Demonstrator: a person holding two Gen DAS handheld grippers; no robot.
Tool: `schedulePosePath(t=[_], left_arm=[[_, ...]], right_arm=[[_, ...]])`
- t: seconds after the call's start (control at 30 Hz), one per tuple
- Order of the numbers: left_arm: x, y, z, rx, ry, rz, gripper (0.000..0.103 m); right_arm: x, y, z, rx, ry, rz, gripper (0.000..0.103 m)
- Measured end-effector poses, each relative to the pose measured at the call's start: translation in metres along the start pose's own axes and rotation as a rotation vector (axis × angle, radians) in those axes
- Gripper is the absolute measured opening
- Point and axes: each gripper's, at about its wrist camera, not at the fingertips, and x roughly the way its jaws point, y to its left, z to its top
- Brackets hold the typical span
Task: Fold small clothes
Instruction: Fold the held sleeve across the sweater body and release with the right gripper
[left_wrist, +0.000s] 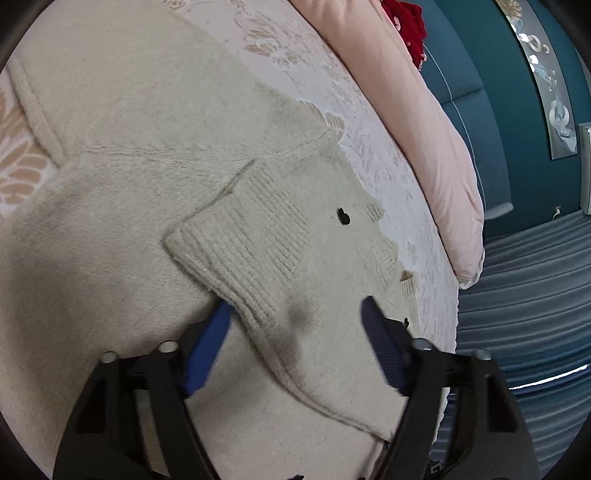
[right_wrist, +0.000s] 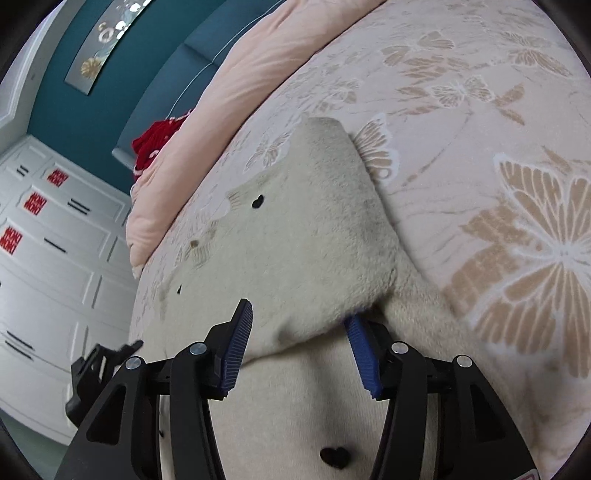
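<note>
Blue pads of the left gripper (left_wrist: 295, 321) stand partly apart astride the folded-in sleeve (left_wrist: 258, 258) of a cream sweater (left_wrist: 122, 155). One pad is tucked at the edge of the ribbed cuff and the other rests on the knit, but the pads do not visibly pinch anything.

The sweater lies flat on the bed (left_wrist: 332, 92), on a butterfly-patterned cover, with small black heart marks on its front. One sleeve is already laid across the body, so the first fold looks done on that side.

From the right wrist view, the right gripper (right_wrist: 299, 325) is also half open. A raised flap of the sweater (right_wrist: 314, 240) sits between its pads, and one pad is partly hidden under the fabric. Whether that pad presses on the cloth cannot be told, and the grip looks loose.

The second side seems just folded over or mid-fold. The final folds of the body are likely left.

A pink duvet (left_wrist: 424, 129) lies beyond.
</note>
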Motion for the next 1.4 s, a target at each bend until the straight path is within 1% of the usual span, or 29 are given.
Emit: schedulePosePath(t=[0.03, 0.07, 0.17, 0.2, 0.23, 0.27, 0.3, 0.33, 0.4, 0.43, 0.5, 0.53, 0.57, 0.6, 0.67, 0.73, 0.8, 0.83, 0.87, 0.93, 1.0, 1.03, 1.07, 1.1, 1.17, 1.2, 1.27, 1.33, 1.4], left_arm=[[0.002, -0.006, 0.0, 0.034, -0.01, 0.007, 0.037], [0.003, -0.013, 0.0, 0.071, -0.025, 0.015, 0.022], [-0.002, -0.034, 0.001, 0.177, -0.098, 0.014, 0.012], [-0.004, -0.038, 0.0, 0.209, -0.126, 0.018, 0.011], [-0.004, -0.039, -0.001, 0.233, -0.145, 0.029, 0.011], [0.0, -0.036, -0.002, 0.244, -0.143, 0.045, 0.011], [0.009, -0.029, -0.004, 0.24, -0.115, 0.063, 0.011], [0.016, -0.02, -0.007, 0.222, -0.083, 0.081, 0.011], [0.015, -0.005, -0.013, 0.183, -0.094, 0.04, 0.011], [0.009, -0.002, -0.015, 0.161, -0.104, 0.024, 0.013], [-0.002, 0.003, -0.017, 0.104, -0.084, -0.024, 0.035], [-0.006, 0.007, -0.018, 0.068, -0.076, -0.047, 0.057], [-0.01, 0.008, -0.019, 0.033, -0.079, -0.064, 0.068], [-0.014, 0.008, -0.02, 0.0, -0.08, -0.069, 0.071], [-0.011, 0.003, -0.023, -0.037, -0.058, -0.072, 0.092], [-0.001, -0.007, -0.026, -0.033, -0.034, -0.049, 0.092], [0.014, -0.016, -0.026, -0.014, -0.023, 0.016, 0.091], [0.019, -0.02, -0.026, -0.002, -0.033, 0.049, 0.084], [0.022, -0.025, -0.025, 0.019, -0.047, 0.067, 0.055], [0.028, -0.038, -0.016, 0.082, -0.02, 0.061, 0.023], [0.021, -0.044, -0.002, 0.101, -0.022, 0.018, 0.015], [0.015, -0.047, 0.005, 0.12, -0.041, -0.027, 0.006], [0.008, -0.049, 0.011, 0.143, -0.052, -0.088, 0.006], [0.002, -0.049, 0.017, 0.158, -0.068, -0.098, 0.006], [0.001, -0.046, 0.022, 0.183, -0.08, -0.076, 0.007], [0.006, -0.04, 0.023, 0.188, -0.074, -0.048, 0.007], [0.022, -0.021, 0.019, 0.178, -0.054, 0.022, 0.007], [0.032, 0.0, 0.013, 0.166, -0.062, 0.035, 0.01], [0.029, 0.012, 0.006, 0.178, -0.113, -0.023, 0.01]], right_arm=[[0.004, 0.0, 0.004, 0.019, -0.007, 0.009, 0.032], [0.005, 0.004, 0.009, 0.029, -0.029, 0.028, 0.008], [-0.026, -0.004, 0.022, 0.099, -0.197, 0.123, 0.009], [-0.035, -0.013, 0.025, 0.13, -0.243, 0.116, 0.009], [-0.038, -0.024, 0.025, 0.147, -0.263, 0.05, 0.009], [-0.031, -0.034, 0.026, 0.138, -0.226, -0.02, 0.009], [-0.018, -0.045, 0.023, 0.125, -0.139, -0.084, 0.009], [-0.013, -0.05, 0.018, 0.11, -0.101, -0.081, 0.006], [-0.023, -0.042, 0.012, 0.026, -0.092, -0.084, 0.01], [-0.027, -0.036, 0.011, -0.025, -0.079, -0.117, 0.012], [-0.038, -0.032, 0.004, -0.067, -0.076, -0.133, 0.016], [-0.043, -0.031, 0.003, -0.072, -0.08, -0.132, 0.02], [-0.047, -0.032, 0.0, -0.068, -0.081, -0.135, 0.025], [-0.05, -0.031, -0.002, -0.069, -0.084, -0.142, 0.026], [-0.056, -0.029, -0.006, -0.084, -0.101, -0.146, 0.026], [-0.061, -0.023, -0.014, -0.112, -0.11, -0.15, 0.027], [-0.06, -0.015, -0.02, -0.136, -0.107, -0.15, 0.032], [-0.057, -0.012, -0.023, -0.144, -0.098, -0.147, 0.034], [-0.054, -0.01, -0.023, -0.147, -0.088, -0.144, 0.034], [-0.051, -0.004, -0.022, -0.157, -0.081, -0.136, 0.034], [-0.051, 0.006, -0.016, -0.187, -0.096, -0.116, 0.034], [-0.051, 0.012, -0.011, -0.203, -0.11, -0.097, 0.034], [-0.051, 0.018, -0.004, -0.213, -0.127, -0.072, 0.034], [-0.05, 0.023, 0.003, -0.214, -0.142, -0.049, 0.034], [-0.036, 0.026, 0.018, -0.209, -0.132, -0.027, 0.034], [-0.024, 0.023, 0.023, -0.203, -0.112, -0.049, 0.032], [0.004, 0.006, 0.03, -0.161, -0.061, -0.151, 0.021], [0.019, -0.015, 0.032, -0.098, -0.022, -0.205, 0.0], [0.005, -0.013, 0.033, -0.065, -0.04, -0.159, 0.004]])
